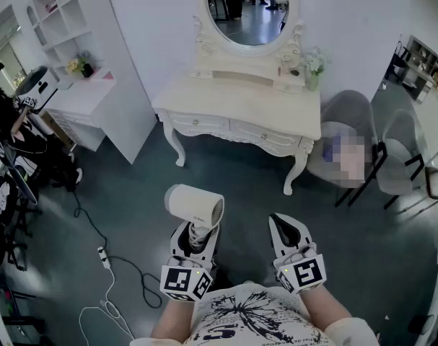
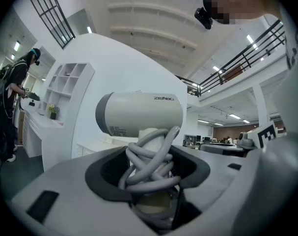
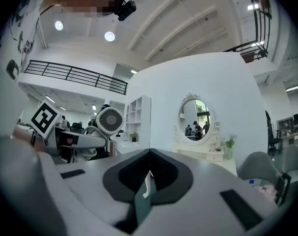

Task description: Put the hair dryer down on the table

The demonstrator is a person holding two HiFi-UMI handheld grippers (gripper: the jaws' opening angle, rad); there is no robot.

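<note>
Hair dryer (image 1: 195, 205), head view: upright in left tongs (image 1: 195, 238), over floor (image 1: 240, 179), well apart from worktop (image 1: 240, 99). Left gripper view: tongs wide, clamped on cord-wrapped (image 2: 151, 166) handle. Right gripper view: right tongs (image 3: 149, 154) pressed together, empty.

We find the head camera high up, facing forward and steeply down. The left gripper (image 1: 198, 233) and right gripper (image 1: 285, 225) sit near its lower edge, and the desk (image 1: 240, 110) lies farther ahead. The left gripper view looks along its jaws, tilted up toward the ceiling (image 2: 153, 28), with the hair dryer (image 2: 139, 114) very close. The right gripper view faces the desk and mirror (image 3: 196, 118) from well back. All three views share the white shelf unit (image 2: 65, 82).
</note>
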